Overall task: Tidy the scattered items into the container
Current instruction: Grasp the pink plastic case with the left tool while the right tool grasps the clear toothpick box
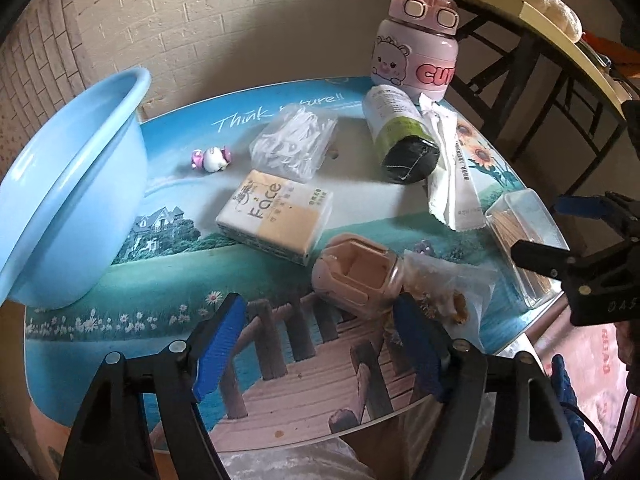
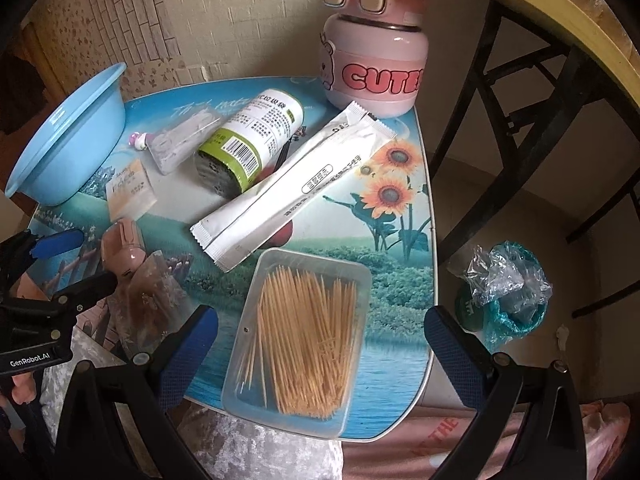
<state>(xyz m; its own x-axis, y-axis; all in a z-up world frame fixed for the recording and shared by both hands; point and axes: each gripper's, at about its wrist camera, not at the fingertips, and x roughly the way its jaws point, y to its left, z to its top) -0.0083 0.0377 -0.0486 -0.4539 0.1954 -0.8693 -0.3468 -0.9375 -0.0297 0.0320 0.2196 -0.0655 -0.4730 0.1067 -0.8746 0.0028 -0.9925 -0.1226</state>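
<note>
Our left gripper [image 1: 320, 344] and right gripper [image 2: 320, 354] gape, holding nothing. The blue basin [image 1: 68, 200] sits mid-left; squeezing the toothpick box [image 2: 300, 340], lower centre, might spill it.

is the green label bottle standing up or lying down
Lying down. The white cylindrical bottle with the green label band rests on its side on the picture-printed tabletop, its dark end facing the camera, beside the long white sachet.

Both fisheyes are looking down and forward from the table's near edge [image 1: 360, 432] — the left over the blue basin [image 1: 72, 184] side, the right close above the toothpick box [image 2: 298, 340] — both sharing the pink bottle [image 1: 416, 52] and the white sachet [image 2: 296, 184].
</note>
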